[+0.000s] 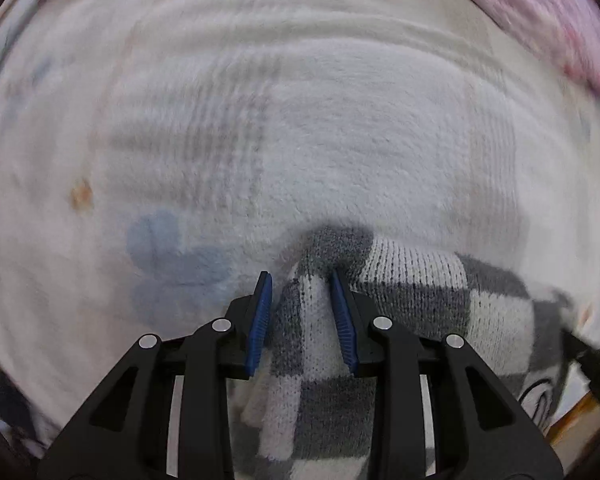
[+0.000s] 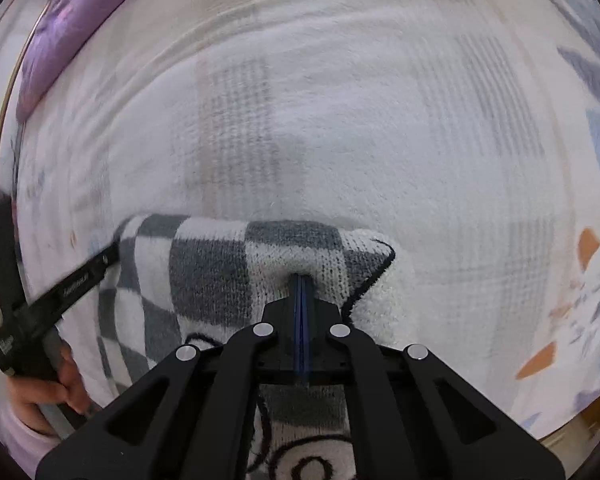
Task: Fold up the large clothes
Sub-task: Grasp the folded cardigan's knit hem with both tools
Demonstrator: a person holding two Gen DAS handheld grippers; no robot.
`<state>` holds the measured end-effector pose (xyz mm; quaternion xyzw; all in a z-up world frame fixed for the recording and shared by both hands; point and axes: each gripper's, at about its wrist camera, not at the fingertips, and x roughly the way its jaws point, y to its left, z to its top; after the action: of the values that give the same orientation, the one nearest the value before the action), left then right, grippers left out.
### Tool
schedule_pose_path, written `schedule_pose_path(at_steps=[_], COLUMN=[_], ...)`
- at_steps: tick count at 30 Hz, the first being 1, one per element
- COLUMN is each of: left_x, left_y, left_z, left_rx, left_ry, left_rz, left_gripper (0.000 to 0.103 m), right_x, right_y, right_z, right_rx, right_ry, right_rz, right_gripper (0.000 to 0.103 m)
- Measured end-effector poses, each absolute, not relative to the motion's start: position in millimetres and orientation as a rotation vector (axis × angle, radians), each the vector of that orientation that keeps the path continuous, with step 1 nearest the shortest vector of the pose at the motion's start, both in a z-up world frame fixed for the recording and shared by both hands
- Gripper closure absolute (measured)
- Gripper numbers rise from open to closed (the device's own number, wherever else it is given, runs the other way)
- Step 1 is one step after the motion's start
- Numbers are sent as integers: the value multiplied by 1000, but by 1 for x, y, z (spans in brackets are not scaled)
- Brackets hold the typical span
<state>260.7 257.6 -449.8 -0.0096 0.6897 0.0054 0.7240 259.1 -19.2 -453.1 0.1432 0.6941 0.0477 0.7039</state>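
A: Where's the checkered knit garment?
B: Lying on the fluffy white blanket — a purple cover at the far edge.
A: Right hand-held gripper?
B: Clamped tight on the garment's corner.
A: Left hand-held gripper?
B: Pads parted, a bunched fold between them — grip unclear.

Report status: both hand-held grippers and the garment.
Left hand-held gripper partly closed around a bunched fold of the checkered sweater. Right hand-held gripper shut on its top edge. Sweater over the fleece blanket; nothing in the way.
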Motion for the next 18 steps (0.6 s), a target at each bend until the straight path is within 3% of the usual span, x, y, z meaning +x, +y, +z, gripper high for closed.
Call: schedule_pose_path(at_steps=[5,6,11,18], left_x=[212,197,130,75], left_y=[269,277,291,304], left_z=[-399,-397,-424,-412], left_rx=[63,25,-60,-34], left_ry=[1442,1457,1558,1574], left_rz=[-27,-25,6,14], left_gripper=[70,76,82,81], right_x=[200,181,119,80], right_y=[-17,-17,-21,-27], right_z=[-425,-434,-472,-486], right_rx=[227,219,218,274], right_ry=[1555,1592,1630,1760], right_rz=[152,148,77,75], right_gripper=[100,100,100,99])
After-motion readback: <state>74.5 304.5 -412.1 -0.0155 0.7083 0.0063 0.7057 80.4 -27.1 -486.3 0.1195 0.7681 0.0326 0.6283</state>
